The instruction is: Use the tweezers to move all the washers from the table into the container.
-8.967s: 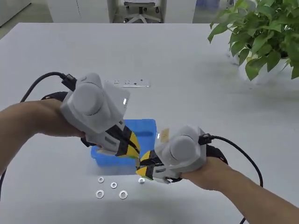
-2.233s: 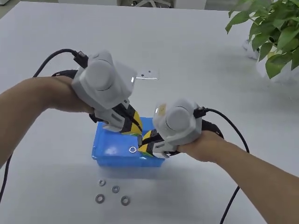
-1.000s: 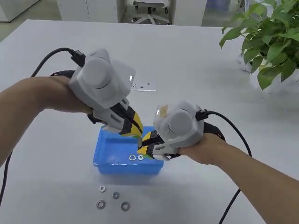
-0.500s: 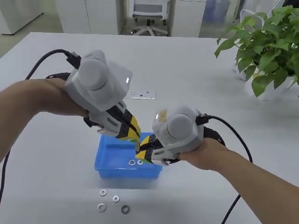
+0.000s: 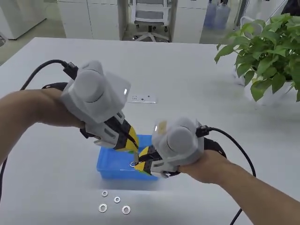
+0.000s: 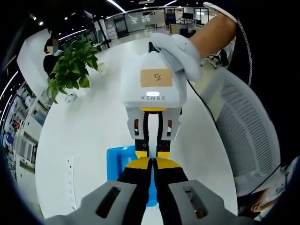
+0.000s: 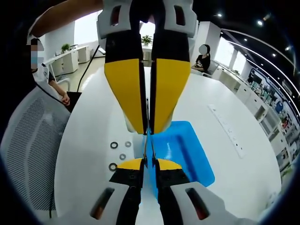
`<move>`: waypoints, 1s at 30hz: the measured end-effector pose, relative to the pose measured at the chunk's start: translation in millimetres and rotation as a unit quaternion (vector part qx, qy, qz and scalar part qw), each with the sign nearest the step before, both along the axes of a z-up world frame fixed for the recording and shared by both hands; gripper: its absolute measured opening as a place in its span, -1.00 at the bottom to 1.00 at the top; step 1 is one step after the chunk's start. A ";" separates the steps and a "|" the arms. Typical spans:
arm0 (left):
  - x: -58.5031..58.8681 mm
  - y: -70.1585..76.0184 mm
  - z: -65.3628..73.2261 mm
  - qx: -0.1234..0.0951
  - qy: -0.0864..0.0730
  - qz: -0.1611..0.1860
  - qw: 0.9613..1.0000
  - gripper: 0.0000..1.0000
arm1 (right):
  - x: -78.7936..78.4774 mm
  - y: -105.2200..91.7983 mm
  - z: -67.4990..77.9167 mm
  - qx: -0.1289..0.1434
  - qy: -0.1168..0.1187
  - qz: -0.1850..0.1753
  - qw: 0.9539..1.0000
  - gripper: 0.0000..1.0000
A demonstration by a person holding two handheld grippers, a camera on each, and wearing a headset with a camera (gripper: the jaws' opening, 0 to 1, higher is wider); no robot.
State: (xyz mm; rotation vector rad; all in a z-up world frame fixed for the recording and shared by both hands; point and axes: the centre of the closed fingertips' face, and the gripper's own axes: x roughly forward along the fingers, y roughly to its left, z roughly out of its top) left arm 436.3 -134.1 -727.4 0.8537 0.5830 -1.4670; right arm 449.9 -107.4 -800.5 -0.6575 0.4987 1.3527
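The blue container sits on the white table, with a washer showing inside near its front right. Several more washers lie on the table in front of it. My left gripper hangs over the container, shut on the thin metal tweezers. My right gripper meets it tip to tip from the right, its jaws closed on the tweezers' lower end. In the right gripper view the loose washers lie left of the container.
A potted plant stands at the back right. A white power strip lies behind the container. An office chair is beyond the table's far edge. Black cables trail from both grippers.
Since nine seconds ago, the washer by the container's front is off the table and washers lie inside the container. Over the last second the grippers sank slightly; the camera tilted up.
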 end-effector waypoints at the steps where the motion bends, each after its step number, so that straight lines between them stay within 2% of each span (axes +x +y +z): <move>1: -1.7 0.5 -0.9 0.000 0.001 0.000 1.000 -0.89 | -2.0 0.5 -0.9 0.000 0.001 0.001 1.000 -0.77; 10: -16.9 5.8 -12.3 0.002 0.006 -0.001 1.000 -0.89 | -19.5 5.5 -12.2 -0.004 0.011 0.008 1.000 -0.77; 30: -45.7 12.3 -33.6 0.004 0.027 0.003 1.000 -0.89 | -50.8 13.1 -34.5 -0.003 0.031 0.021 0.999 -0.76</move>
